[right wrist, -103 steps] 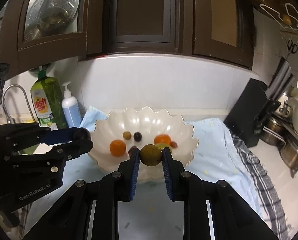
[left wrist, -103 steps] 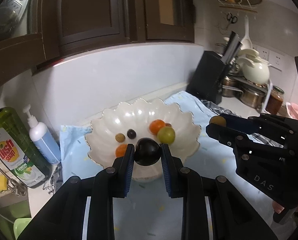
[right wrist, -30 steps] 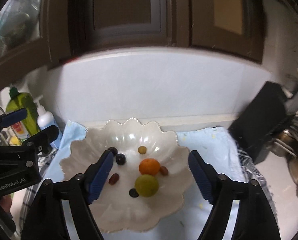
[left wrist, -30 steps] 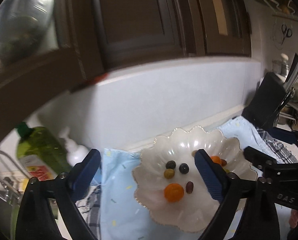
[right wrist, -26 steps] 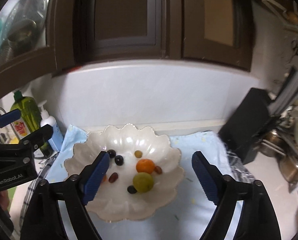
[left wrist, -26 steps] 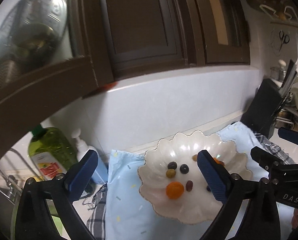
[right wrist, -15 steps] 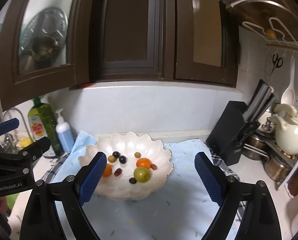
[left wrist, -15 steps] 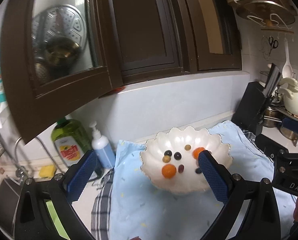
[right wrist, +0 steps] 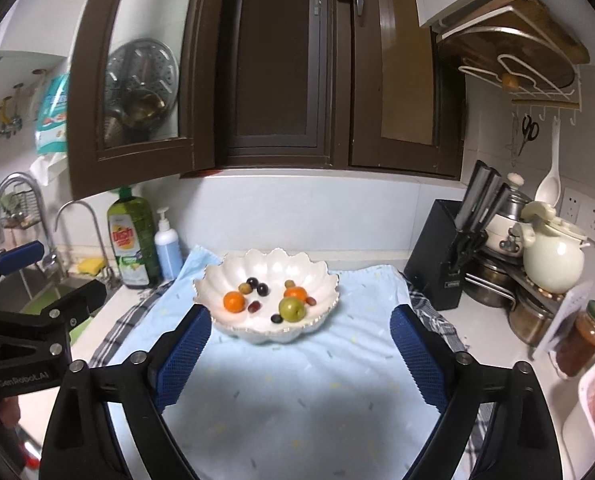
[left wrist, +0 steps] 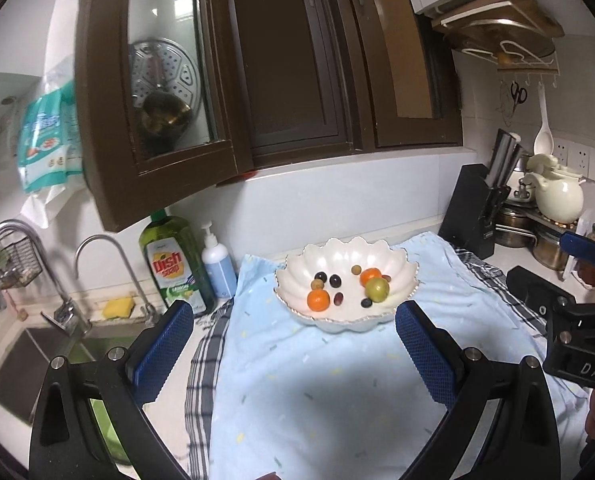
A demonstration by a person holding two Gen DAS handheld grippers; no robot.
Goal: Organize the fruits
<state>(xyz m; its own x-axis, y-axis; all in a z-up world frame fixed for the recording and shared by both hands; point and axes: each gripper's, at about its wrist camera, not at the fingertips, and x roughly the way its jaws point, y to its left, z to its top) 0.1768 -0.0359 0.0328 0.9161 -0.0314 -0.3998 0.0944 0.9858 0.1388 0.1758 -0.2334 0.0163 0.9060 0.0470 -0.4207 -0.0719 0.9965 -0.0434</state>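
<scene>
Both grippers now sit farther back from the bowl [right wrist: 329,280] than a second ago | left gripper [left wrist: 293,344] wide, empty | right gripper [right wrist: 299,346] opening, empty | bowl on blue cloth [right wrist: 297,384] holds two orange fruits, one green fruit [right wrist: 291,308], several small dark and olive ones.

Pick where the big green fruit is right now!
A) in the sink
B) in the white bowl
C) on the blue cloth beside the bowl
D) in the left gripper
B: the big green fruit lies inside the white bowl, next to an orange fruit, and nothing is between the jaws of either gripper.
</scene>
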